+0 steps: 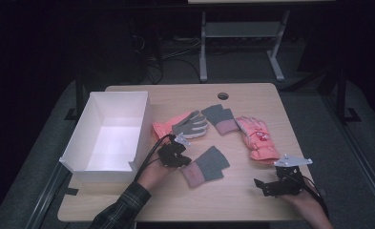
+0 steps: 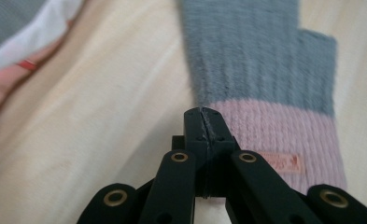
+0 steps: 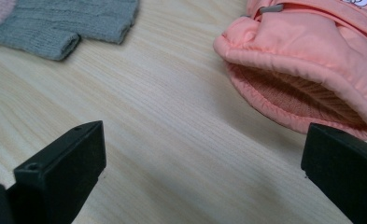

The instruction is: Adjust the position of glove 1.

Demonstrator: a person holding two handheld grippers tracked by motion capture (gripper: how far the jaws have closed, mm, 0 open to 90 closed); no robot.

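Observation:
A grey knit glove with a pink cuff [image 1: 206, 165] lies in the middle of the wooden table [image 1: 233, 200]. My left gripper [image 1: 180, 160] is just left of that cuff. In the left gripper view the jaws [image 2: 203, 114] are pressed together, with the tip at the cuff's left edge [image 2: 284, 140] and nothing visible between them. My right gripper [image 1: 268, 179] rests near the front right, open and empty. In the right gripper view it [image 3: 204, 154] faces bare wood, with the open cuff of a pink padded glove [image 3: 312, 51] to its right and the knit glove [image 3: 64, 23] farther off.
A white open box [image 1: 113, 133] stands at the table's left. Behind the knit glove lie a pink glove with a grey palm [image 1: 185, 125], a second grey-and-pink knit glove [image 1: 219, 118] and the pink padded glove [image 1: 257, 137]. A cable hole [image 1: 223, 96] is near the far edge.

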